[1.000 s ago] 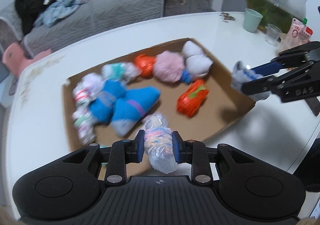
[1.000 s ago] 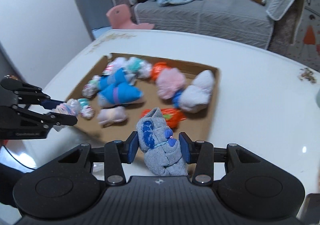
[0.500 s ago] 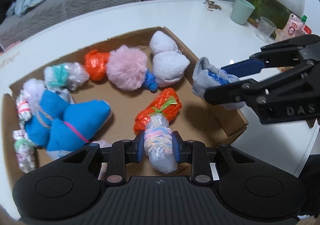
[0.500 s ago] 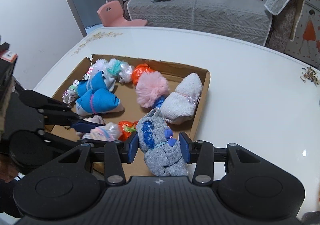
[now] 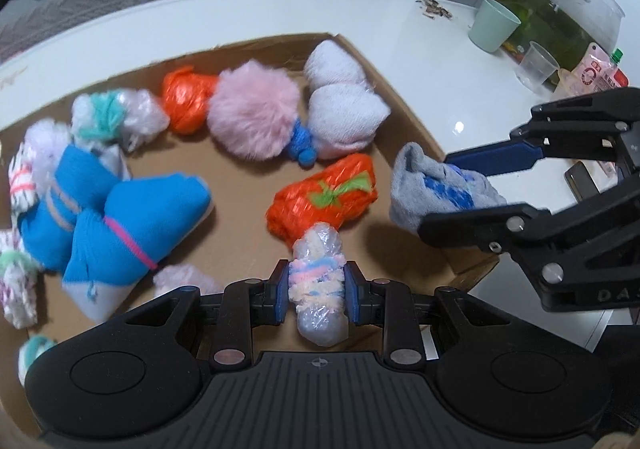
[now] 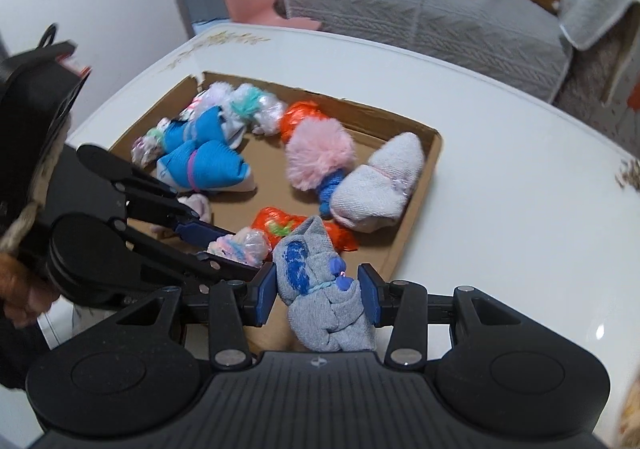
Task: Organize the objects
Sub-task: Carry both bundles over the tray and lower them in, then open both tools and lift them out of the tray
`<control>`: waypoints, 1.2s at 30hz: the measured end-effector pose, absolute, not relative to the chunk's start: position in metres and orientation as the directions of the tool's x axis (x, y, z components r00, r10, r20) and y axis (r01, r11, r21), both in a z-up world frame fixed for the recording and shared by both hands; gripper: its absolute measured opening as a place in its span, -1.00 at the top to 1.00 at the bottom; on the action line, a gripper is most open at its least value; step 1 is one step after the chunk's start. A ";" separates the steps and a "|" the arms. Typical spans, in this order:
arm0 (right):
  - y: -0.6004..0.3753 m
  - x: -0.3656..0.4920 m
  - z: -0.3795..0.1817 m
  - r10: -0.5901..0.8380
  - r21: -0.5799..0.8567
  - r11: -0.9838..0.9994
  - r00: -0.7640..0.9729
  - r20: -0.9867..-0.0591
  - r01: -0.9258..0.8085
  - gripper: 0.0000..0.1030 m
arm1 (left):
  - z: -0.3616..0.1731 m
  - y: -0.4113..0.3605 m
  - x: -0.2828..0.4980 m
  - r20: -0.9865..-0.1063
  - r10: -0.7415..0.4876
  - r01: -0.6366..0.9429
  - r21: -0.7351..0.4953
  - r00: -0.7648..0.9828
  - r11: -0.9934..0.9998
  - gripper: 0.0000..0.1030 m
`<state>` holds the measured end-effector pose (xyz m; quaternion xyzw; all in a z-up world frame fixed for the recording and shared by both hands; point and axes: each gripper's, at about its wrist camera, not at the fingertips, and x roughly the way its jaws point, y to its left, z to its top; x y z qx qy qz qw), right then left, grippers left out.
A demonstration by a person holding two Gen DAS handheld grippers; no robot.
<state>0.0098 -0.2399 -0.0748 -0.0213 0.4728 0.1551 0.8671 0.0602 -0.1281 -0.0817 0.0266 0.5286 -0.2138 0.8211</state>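
Observation:
My left gripper (image 5: 318,291) is shut on a plastic-wrapped pastel yarn bundle (image 5: 319,285), held low over the near part of the cardboard tray (image 5: 412,117). The bundle's tip lies against an orange wrapped bundle (image 5: 326,197). My right gripper (image 6: 318,295) is shut on a grey sock roll with blue patches (image 6: 320,293), hovering over the tray's near right edge (image 6: 404,245). In the left wrist view that grey sock roll (image 5: 436,193) hangs at the tray's right rim. Inside the tray lie blue sock rolls (image 5: 120,225), a pink pompom (image 5: 254,115) and a white sock roll (image 5: 340,117).
The tray sits on a white table (image 6: 500,189). A green cup (image 5: 494,29), a clear cup (image 5: 536,65), snack packets (image 5: 598,75) and a fish tank (image 5: 560,1) stand at the table's far right. A grey sofa (image 6: 440,13) with clothes and a pink stool (image 6: 256,3) are beyond.
The left gripper has come down and forward over the tray with its yarn bundle. The right gripper with the grey sock roll has shifted a little in over the tray's right edge.

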 end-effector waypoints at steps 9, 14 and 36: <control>-0.225 0.015 -0.093 0.233 0.093 0.943 0.432 -0.871 -0.321 0.22 | -0.085 -0.121 0.062 -0.874 -0.354 0.346 -0.236 0.333 0.908 0.35; -0.224 0.010 -0.094 0.191 0.047 0.947 0.439 -0.878 -0.318 0.15 | -0.088 -0.125 0.060 -0.870 -0.371 0.350 -0.254 0.324 0.902 0.35; -0.248 -0.003 -0.069 0.183 0.054 0.966 0.519 -0.835 -0.253 -0.02 | -0.089 -0.146 0.055 -0.864 -0.377 0.370 -0.248 0.333 0.895 -0.10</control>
